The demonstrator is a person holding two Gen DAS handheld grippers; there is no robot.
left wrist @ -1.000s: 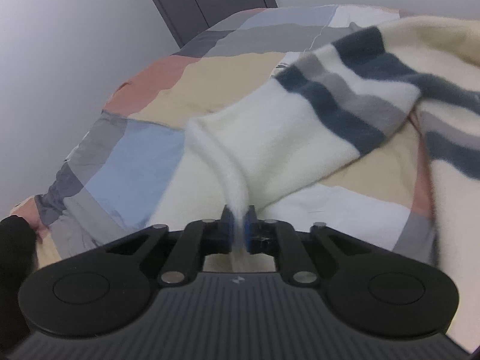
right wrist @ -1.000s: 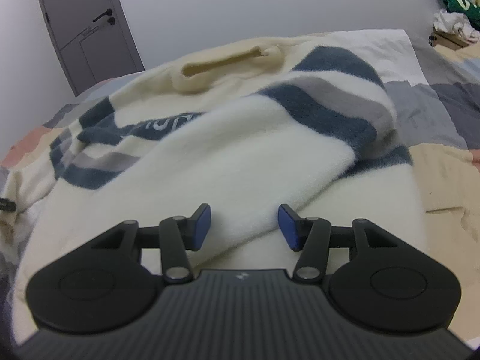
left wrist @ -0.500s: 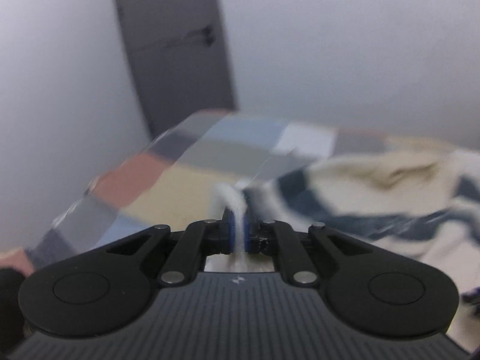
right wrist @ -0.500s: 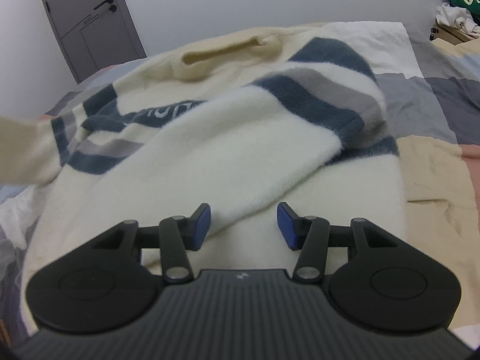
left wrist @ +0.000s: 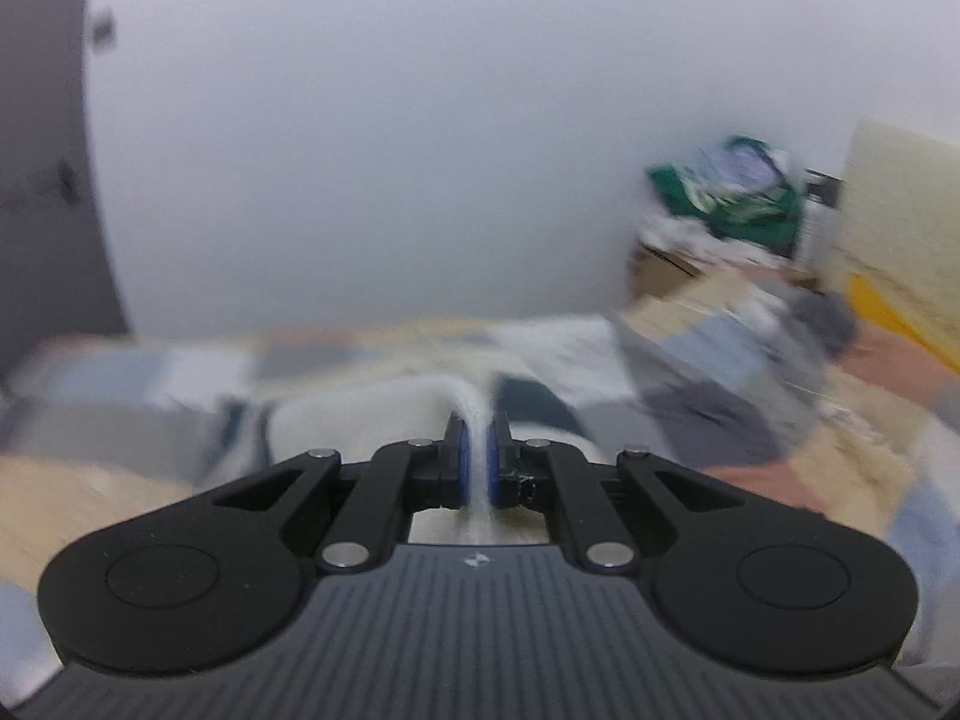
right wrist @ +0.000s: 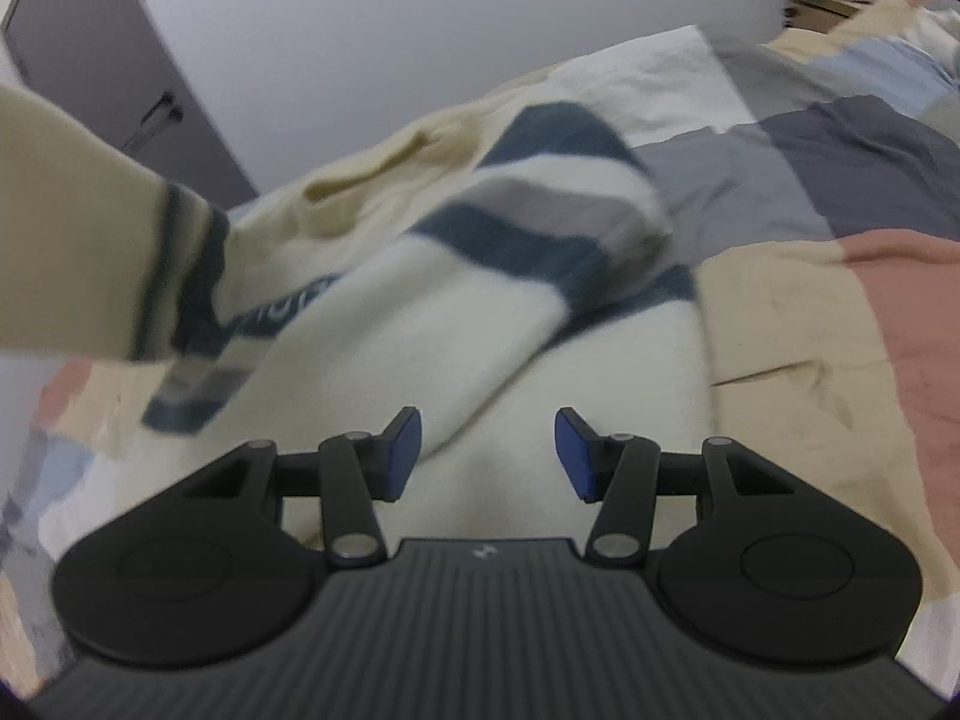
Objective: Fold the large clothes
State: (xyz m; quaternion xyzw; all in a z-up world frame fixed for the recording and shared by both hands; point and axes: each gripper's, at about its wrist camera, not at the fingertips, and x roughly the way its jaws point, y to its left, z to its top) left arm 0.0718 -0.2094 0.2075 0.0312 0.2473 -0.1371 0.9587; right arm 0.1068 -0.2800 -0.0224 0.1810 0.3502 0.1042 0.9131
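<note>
so the left gripper (left wrist: 475, 459) is pinching the sweater (right wrist: 456, 324) sleeve mid-fold; the right gripper (right wrist: 487, 450), fingers spread, is hovering above the sweater, needing a hem grab next.

Your left wrist camera sits low over the bed (left wrist: 750, 480), facing the far wall (left wrist: 420, 150), blurred. Your right wrist camera looks down closer, toward the door (right wrist: 90, 78). Both share the sweater (right wrist: 420, 324) and bed.

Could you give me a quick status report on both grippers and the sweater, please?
Left hand-held gripper shut on sweater sleeve. Right hand-held gripper open over sweater. Nothing in the way.
</note>
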